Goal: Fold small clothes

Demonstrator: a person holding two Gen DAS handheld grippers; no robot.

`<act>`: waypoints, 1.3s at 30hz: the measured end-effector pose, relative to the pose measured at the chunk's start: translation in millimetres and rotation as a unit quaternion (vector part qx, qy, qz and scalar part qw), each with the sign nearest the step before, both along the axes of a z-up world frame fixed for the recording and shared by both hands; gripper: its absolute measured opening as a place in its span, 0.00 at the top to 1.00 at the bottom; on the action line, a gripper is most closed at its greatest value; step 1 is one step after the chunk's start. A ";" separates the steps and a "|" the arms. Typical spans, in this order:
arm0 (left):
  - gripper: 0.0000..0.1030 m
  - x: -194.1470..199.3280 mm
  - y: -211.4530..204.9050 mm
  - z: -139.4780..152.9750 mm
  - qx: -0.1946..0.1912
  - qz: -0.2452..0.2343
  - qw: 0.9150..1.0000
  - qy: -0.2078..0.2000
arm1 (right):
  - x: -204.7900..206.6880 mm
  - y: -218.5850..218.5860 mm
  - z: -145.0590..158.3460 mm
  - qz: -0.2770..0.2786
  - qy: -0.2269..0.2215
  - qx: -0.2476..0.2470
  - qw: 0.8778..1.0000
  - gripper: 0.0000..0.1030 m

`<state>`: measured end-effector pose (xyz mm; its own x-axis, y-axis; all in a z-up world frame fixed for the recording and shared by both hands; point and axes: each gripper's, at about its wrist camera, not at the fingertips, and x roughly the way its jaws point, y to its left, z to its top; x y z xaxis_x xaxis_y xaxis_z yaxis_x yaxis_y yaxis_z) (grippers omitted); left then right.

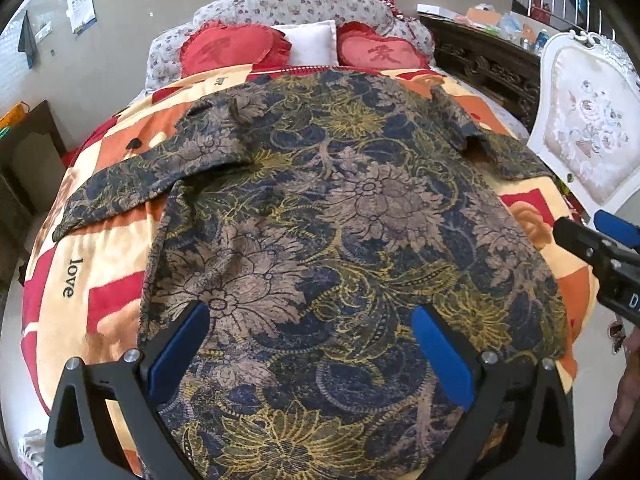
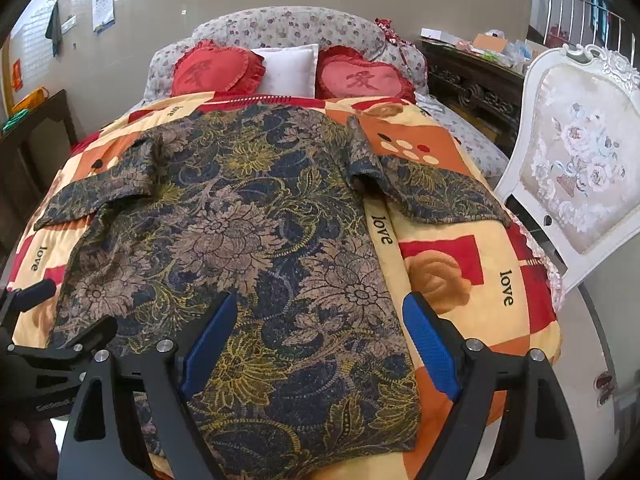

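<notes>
A dark blue and gold floral short-sleeved shirt (image 1: 340, 208) lies spread flat on the bed, sleeves out to both sides, collar end toward the pillows; it also shows in the right wrist view (image 2: 240, 232). My left gripper (image 1: 312, 320) is open and empty above the shirt's lower hem. My right gripper (image 2: 320, 312) is open and empty above the shirt's lower right part; it shows at the right edge of the left wrist view (image 1: 600, 236). The left gripper shows at the left edge of the right wrist view (image 2: 36, 300).
The bed carries an orange, red and cream "love" blanket (image 2: 472, 264). Two red heart cushions (image 2: 216, 68) and a white pillow (image 2: 288, 64) lie at the headboard. A white ornate chair (image 2: 580, 168) stands right of the bed. A dark carved cabinet (image 2: 472, 76) stands behind.
</notes>
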<state>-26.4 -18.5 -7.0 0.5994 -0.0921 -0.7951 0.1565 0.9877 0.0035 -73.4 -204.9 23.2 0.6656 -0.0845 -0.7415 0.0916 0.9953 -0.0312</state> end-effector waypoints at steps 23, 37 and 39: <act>0.00 12.6 -3.2 -18.2 -0.005 0.007 0.999 0.037 | 14.0 -4.9 -16.2 -0.008 0.018 -0.001 1.000 0.09; 0.00 24.4 8.3 -18.5 -0.006 0.041 0.998 0.043 | 10.6 -5.2 -2.3 -0.002 -0.042 0.048 0.998 0.09; 0.00 24.8 8.8 -19.5 -0.008 0.041 0.998 0.045 | 11.6 -5.9 -4.7 0.001 -0.034 0.055 0.998 0.09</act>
<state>-1.6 -9.7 -26.5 0.5319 -0.0583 -0.8448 0.0734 0.9970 -0.0226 -61.9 -210.8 18.5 0.7141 -0.0037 -0.7000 0.0887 0.9924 0.0853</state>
